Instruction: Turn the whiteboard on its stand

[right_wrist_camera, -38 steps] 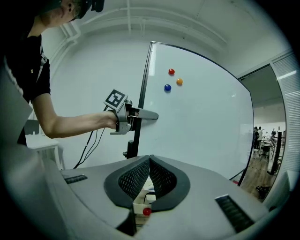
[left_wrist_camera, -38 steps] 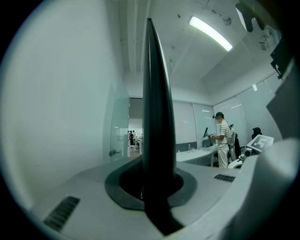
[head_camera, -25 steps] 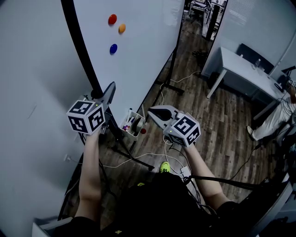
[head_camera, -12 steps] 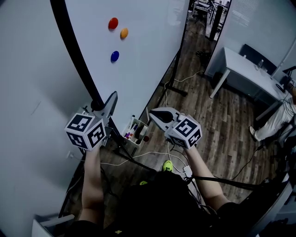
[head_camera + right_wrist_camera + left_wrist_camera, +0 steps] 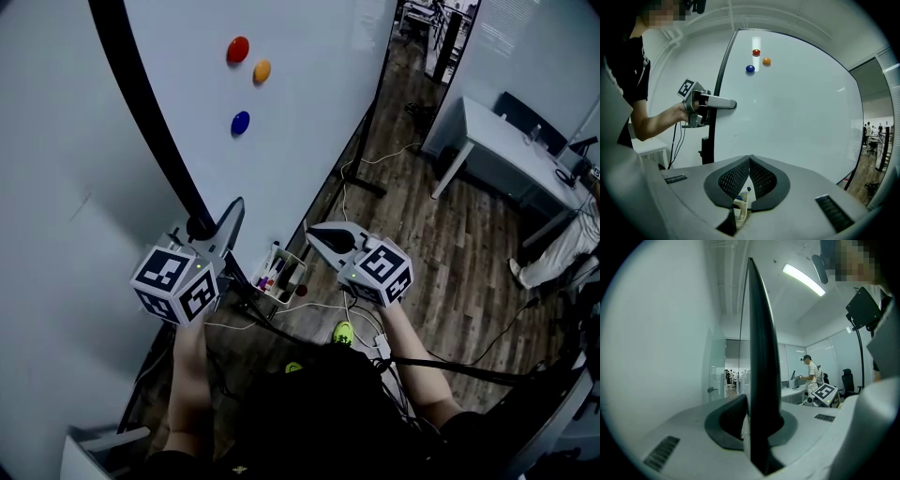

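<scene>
The whiteboard [image 5: 309, 84] stands tilted on its stand, with a black frame [image 5: 141, 94] along its near edge. Red [image 5: 238, 49], orange [image 5: 262, 70] and blue [image 5: 240, 123] magnets stick to its face. My left gripper [image 5: 221, 221] is shut on that black frame, which runs up between its jaws in the left gripper view [image 5: 761, 380]. The right gripper view shows the left gripper [image 5: 727, 103] clamped on the board's edge. My right gripper [image 5: 316, 234] hovers in front of the board's lower part, jaws shut [image 5: 749, 161] with nothing between them.
A small white basket of markers [image 5: 278, 274] hangs below the board. Cables [image 5: 309, 314] lie on the wooden floor by the stand's legs [image 5: 366, 183]. A white desk [image 5: 511, 150] stands at the right, with a person [image 5: 562, 244] beyond it.
The left gripper keeps its hold on the frame. The board's magnets and far edge have shifted slightly right and down in the head view. Both grippers have drifted a little right.
</scene>
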### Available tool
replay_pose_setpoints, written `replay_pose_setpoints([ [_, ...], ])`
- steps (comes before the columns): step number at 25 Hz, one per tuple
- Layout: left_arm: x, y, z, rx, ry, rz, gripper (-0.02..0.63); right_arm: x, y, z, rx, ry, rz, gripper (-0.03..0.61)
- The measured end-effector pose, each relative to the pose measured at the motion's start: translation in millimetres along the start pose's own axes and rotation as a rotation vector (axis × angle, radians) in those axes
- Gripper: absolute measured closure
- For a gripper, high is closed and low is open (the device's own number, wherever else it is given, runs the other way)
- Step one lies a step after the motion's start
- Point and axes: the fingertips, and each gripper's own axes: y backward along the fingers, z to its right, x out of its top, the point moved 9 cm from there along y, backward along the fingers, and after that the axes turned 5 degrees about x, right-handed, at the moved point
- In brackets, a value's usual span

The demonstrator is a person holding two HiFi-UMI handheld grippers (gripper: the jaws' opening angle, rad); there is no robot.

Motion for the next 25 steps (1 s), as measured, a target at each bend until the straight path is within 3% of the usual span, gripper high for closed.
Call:
replay_pose_setpoints([
  [12, 7.7, 5.4, 6.0, 0.018, -0.012, 0.036, 0.565, 22.0, -5.2, -6.2, 0.008, 0.001, 0.056, 0.588],
  [19, 3.6, 4.6, 10.0, 0.038, -0.134, 0.060, 0.554, 21.7, -16.3, -11.1, 0.027, -0.006, 0.058, 0.588],
  [25, 2.8, 2.1, 8.6, 0.029, -0.182, 0.042, 0.548, 15.8, -17.3, -6.9, 0.027, -0.014, 0.048, 0.588],
])
